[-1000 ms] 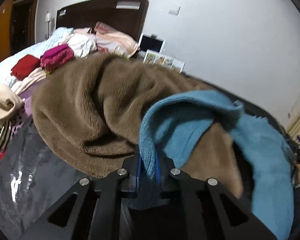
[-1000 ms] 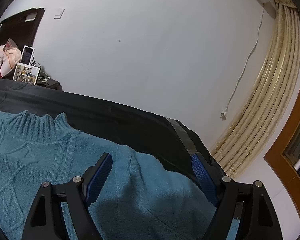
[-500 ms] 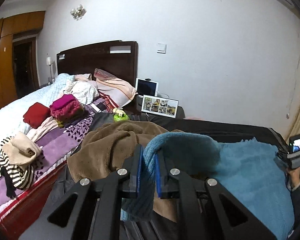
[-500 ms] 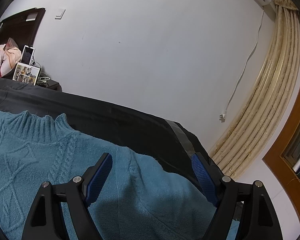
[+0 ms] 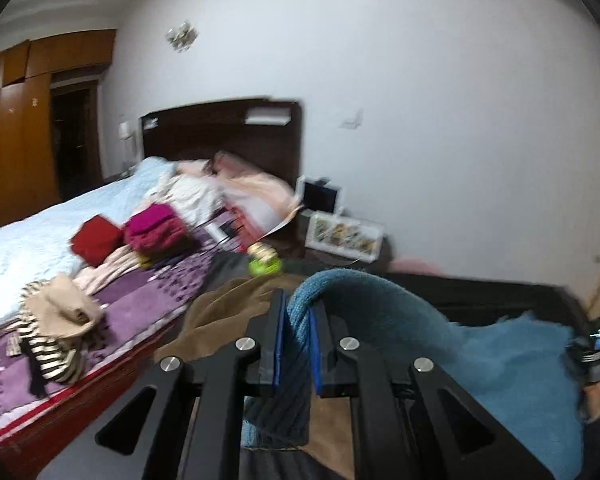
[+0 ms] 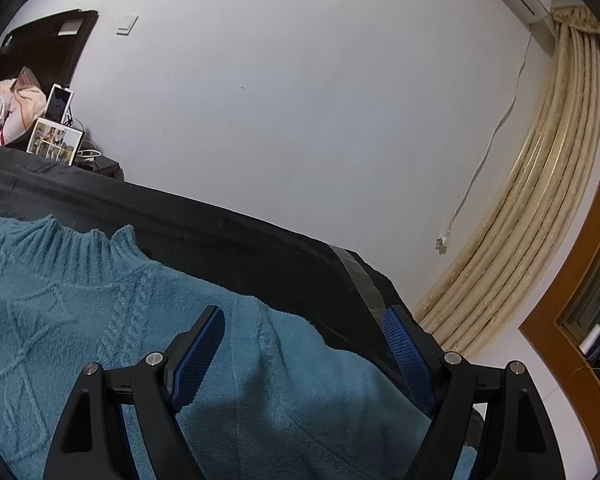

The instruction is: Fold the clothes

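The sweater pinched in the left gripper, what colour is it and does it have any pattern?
Teal blue sweater with a cable-knit diamond pattern, clearest in the right wrist view.

No writing, brand, number or sign can be read in either view. The framed photo collage (image 6: 56,140) beside the bed shows only small pictures, too blurred to yield any lettering, and the white plate on the dark headboard (image 5: 267,115) is blank at this sharpness.

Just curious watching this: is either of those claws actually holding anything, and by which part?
The left gripper pinches a raised fold of the blue knit sweater; which part cannot be told. The right gripper stands open over it, holding nothing.
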{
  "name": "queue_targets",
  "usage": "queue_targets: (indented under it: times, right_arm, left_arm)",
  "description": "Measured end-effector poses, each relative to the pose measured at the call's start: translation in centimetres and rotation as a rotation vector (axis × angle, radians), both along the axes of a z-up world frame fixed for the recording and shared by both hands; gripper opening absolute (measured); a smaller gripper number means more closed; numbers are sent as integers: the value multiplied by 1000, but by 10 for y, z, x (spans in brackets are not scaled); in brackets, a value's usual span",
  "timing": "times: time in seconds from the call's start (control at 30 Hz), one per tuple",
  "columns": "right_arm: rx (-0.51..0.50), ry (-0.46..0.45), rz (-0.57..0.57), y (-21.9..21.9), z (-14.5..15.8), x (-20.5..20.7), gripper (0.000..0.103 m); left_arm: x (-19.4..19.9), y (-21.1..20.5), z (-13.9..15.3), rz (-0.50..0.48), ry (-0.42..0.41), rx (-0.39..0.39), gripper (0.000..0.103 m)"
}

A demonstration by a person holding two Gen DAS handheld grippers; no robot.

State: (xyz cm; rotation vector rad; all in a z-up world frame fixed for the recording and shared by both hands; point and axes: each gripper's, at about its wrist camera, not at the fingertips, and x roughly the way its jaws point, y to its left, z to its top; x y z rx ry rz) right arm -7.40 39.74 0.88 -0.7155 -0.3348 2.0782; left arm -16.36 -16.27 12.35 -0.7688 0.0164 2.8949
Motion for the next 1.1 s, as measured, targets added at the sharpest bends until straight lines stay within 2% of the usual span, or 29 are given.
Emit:
queue_targets:
  times: [0.03,0.2,0.23,0.33,0.4,0.5,0.57,0.67,0.73,0.8,0.97,1.1]
  right_arm:
    - [4,-4,1,-1,0,0,83]
    - [22,-32,10,-3,-3,-4,84]
    - [25,-38,12,-3,-3,-5,84]
    - [30,-53,17,-4,-4,-7,89]
    - [29,-58,18,-3,-5,-7,90]
    - [23,-63,18,-1,-6,-8,90]
    - [6,-61,17,3,-6,-8,90]
    - [-19,-50,17,8,-6,-6,90]
    - [-44,-40,19,12,-5,-5,90]
    - [-69,-30,22,16,-5,-3,90]
    - [-167,10,42,26,-2,7,90]
    - [-239,47,49,33,1,15,90]
  left_arm:
    - [-9,0,-6,29,-20,-26,12]
    - [-69,5,-75,171,-200,-225,16]
    - [-73,4,-82,189,-212,-242,17]
    - [-84,1,-102,243,-248,-293,28]
    - [-91,-2,-116,278,-270,-326,41]
    - [-89,-6,-109,312,-245,-341,54]
    - [-87,-10,-105,323,-235,-330,58]
    - [-76,-15,-90,324,-206,-249,60]
    - [-66,-9,-80,293,-178,-201,60]
    - [-53,10,-70,231,-139,-188,61]
    - [-24,91,-58,3,-71,-229,75]
    - [-14,166,-70,-205,-117,-203,76]
